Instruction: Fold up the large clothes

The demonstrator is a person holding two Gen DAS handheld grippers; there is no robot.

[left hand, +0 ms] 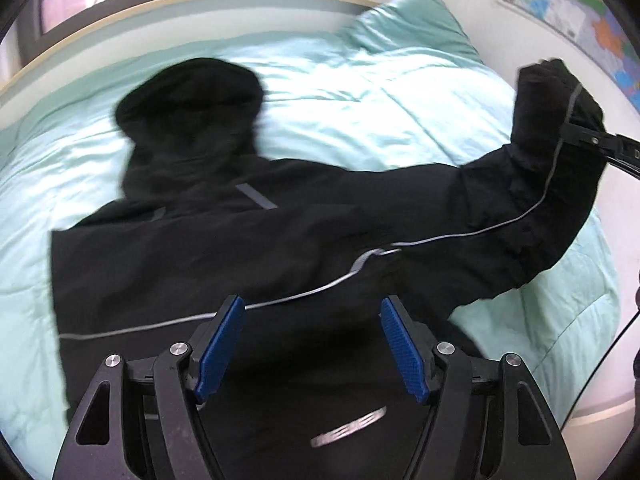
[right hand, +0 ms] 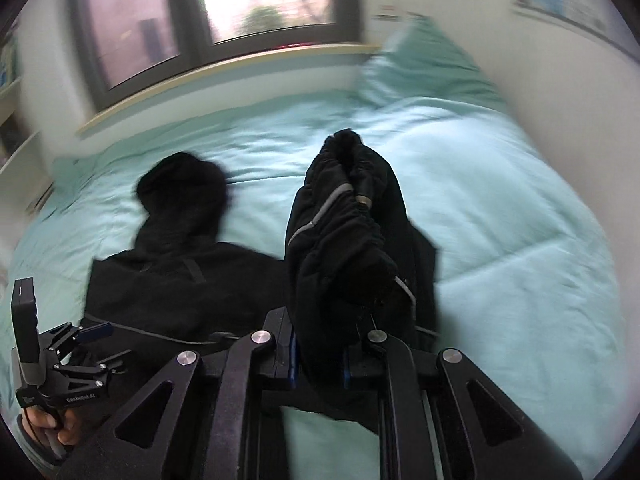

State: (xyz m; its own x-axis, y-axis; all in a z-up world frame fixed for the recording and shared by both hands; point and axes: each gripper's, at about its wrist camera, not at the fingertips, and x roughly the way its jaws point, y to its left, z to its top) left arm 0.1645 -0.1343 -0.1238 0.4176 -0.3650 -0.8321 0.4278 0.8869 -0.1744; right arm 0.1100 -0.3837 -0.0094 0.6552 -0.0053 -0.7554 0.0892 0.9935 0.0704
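A black hooded jacket (left hand: pixel 200 248) lies back-up on a mint-green duvet (left hand: pixel 360 100), its hood (left hand: pixel 188 96) pointing toward the window. My left gripper (left hand: pixel 313 312) hovers open over the jacket's back, nothing between its blue pads (left hand: pixel 224 344). At the right edge of the left wrist view, my right gripper (left hand: pixel 576 136) holds the jacket's sleeve (left hand: pixel 520 208) lifted off the bed. In the right wrist view, my right gripper (right hand: pixel 320 336) is shut on the bunched sleeve (right hand: pixel 344 220), which hides its fingertips. There my left gripper (right hand: pixel 108 344) shows at lower left, held by a hand (right hand: pixel 52 428).
A mint pillow (left hand: pixel 412 24) leans in the far right corner of the bed. A wooden bed edge (left hand: pixel 160 12) and a window (right hand: pixel 240 0) lie beyond. A map (left hand: pixel 580 12) hangs on the right wall. Shelves (right hand: pixel 12 92) stand at the far left.
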